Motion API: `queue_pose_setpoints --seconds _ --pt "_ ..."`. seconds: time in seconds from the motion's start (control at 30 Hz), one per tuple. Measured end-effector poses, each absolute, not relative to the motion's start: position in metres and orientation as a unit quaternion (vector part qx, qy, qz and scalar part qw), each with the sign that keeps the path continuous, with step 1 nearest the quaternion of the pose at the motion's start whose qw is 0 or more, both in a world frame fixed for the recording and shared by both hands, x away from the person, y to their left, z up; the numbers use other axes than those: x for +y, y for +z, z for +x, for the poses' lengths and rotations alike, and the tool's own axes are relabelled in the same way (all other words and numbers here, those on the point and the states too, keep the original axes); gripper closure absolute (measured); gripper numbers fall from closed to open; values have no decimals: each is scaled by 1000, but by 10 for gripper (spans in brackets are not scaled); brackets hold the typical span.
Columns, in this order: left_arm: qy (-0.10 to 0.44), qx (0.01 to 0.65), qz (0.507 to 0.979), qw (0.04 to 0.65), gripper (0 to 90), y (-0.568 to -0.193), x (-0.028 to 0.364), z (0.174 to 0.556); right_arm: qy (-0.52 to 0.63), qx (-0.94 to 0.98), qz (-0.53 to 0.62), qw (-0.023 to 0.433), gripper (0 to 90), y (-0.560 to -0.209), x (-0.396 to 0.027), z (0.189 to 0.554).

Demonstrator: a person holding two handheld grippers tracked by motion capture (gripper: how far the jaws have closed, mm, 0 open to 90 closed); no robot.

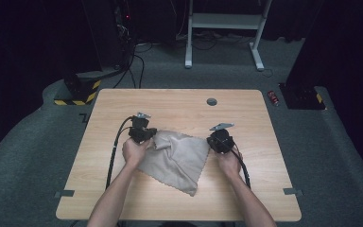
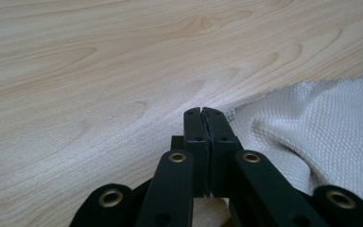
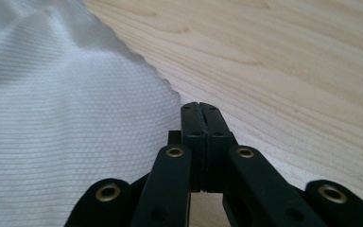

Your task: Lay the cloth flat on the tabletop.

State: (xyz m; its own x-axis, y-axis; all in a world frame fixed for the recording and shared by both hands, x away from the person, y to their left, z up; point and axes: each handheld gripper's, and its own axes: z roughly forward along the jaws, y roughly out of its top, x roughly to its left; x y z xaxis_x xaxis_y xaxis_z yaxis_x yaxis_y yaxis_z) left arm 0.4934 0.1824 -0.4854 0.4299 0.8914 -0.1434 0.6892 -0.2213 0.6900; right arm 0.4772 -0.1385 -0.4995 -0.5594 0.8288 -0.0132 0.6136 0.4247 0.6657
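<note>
A beige cloth (image 1: 177,158) lies rumpled in the middle of the light wooden table (image 1: 179,101). My left gripper (image 1: 147,135) is at the cloth's far left corner, my right gripper (image 1: 216,141) at its far right corner. In the left gripper view the jaws (image 2: 202,111) are pressed together, and the cloth (image 2: 321,127) rises in a fold to the right jaw's tip. In the right gripper view the jaws (image 3: 200,106) are also pressed together, and the cloth (image 3: 52,118) slopes up to the left jaw's tip. Each gripper pinches a thin corner of the cloth.
A round grey cable hole (image 1: 211,101) sits near the table's far edge. Bare wood lies on every side of the cloth. On the floor beyond are a white desk frame (image 1: 222,23), a red can (image 1: 274,98) and black stands.
</note>
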Motion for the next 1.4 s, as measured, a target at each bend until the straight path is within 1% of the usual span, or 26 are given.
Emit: queue_pose_setpoints --seconds 0.03,0.07,0.1,0.13,0.23,0.27,0.3,0.33,0.5,0.6,0.7,0.77,0.83,0.87,0.9,1.0,1.07,1.37,1.4 --pt "143 514 769 353 866 -486 182 493 312 826 436 173 893 -500 -138 477" --pt "143 512 769 353 786 -486 182 493 311 826 438 171 837 -501 -139 479" --pt "145 512 770 353 786 -485 182 492 311 826 438 171 837 -501 -139 479" --pt "145 511 770 354 714 -484 182 490 315 823 440 172 794 -499 -140 477" --pt "151 500 774 359 686 -478 185 482 327 819 437 176 783 -494 -142 473" --pt "152 495 776 360 647 -476 186 478 338 817 431 179 777 -488 -145 466" --pt "150 491 779 359 647 -473 188 474 338 817 431 179 777 -488 -145 466" --pt "150 485 783 361 616 -471 192 466 340 822 421 179 773 -485 -146 456" --pt "138 474 788 366 578 -473 196 453 336 838 397 166 750 -489 -140 438" --pt "128 464 794 371 571 -477 191 444 328 850 384 150 711 -497 -131 429" --pt "133 445 804 372 572 -477 183 435 320 860 373 139 679 -503 -122 421" --pt "138 442 807 368 574 -478 180 434 309 866 369 137 672 -507 -117 418" --pt "138 443 808 363 603 -480 178 435 305 869 363 143 686 -509 -114 418" --pt "133 445 808 362 683 -482 177 436 305 868 364 143 753 -509 -114 418" --pt "129 448 808 360 683 -484 177 438 305 868 364 143 753 -509 -114 418" --pt "133 450 809 355 820 -488 178 442 302 872 354 150 855 -509 -114 418" --pt "131 452 806 359 886 -489 179 443 298 875 349 155 884 -509 -114 418" --pt "127 451 813 345 897 -485 181 443 285 875 351 171 887 -499 -126 431" --pt "126 449 818 337 897 -487 180 441 279 877 350 173 887 -497 -129 435"
